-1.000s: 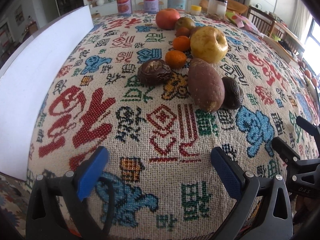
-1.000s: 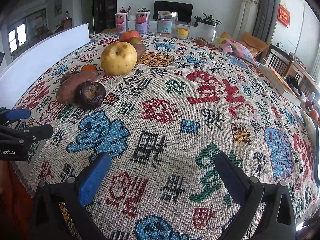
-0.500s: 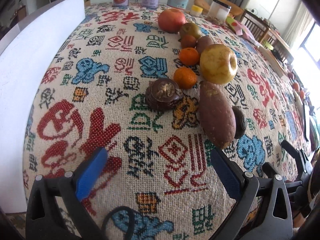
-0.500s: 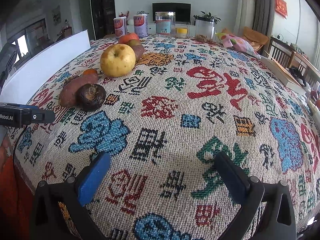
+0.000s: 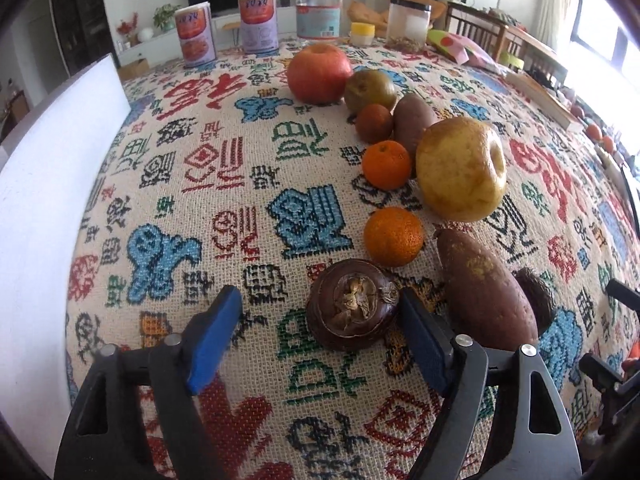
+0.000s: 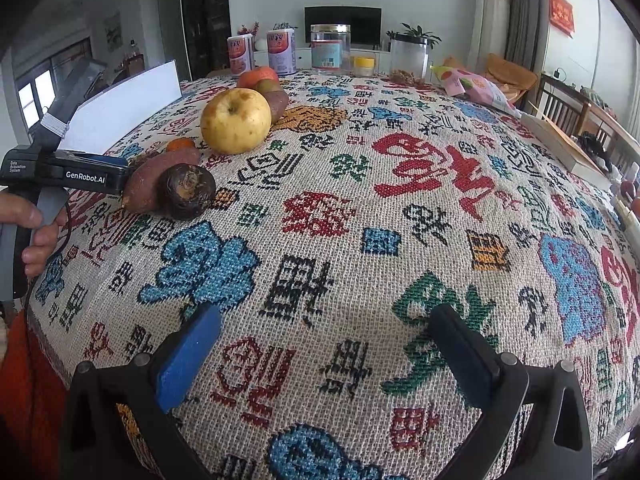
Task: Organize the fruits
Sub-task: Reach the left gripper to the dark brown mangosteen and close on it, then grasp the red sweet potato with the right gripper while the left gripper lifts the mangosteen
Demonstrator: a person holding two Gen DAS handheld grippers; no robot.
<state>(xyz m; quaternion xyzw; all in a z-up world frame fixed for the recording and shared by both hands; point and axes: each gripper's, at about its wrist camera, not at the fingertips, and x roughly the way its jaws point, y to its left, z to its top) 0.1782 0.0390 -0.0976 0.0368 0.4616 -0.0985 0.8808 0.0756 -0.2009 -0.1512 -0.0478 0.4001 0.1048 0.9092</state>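
Between the left gripper's [image 5: 320, 320] blue pads, nearer the right one, sits a dark brown fruit [image 5: 352, 305]; its jaws have just been closing, ungripped. Right wrist view alone shows the hand [image 6: 34, 226] on that handle; right gripper [image 6: 324, 344] hangs open over tablecloth [image 6: 400, 208].

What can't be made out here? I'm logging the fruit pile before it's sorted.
- Small dark fruit, left wrist view: mostly hidden behind the sweet potato.
- Two oranges, right wrist view: only one sliver shows behind the sweet potato.
- Left hand-held gripper: whether its right pad touches the brown round fruit is unclear.
- Tin labels: too small to read.
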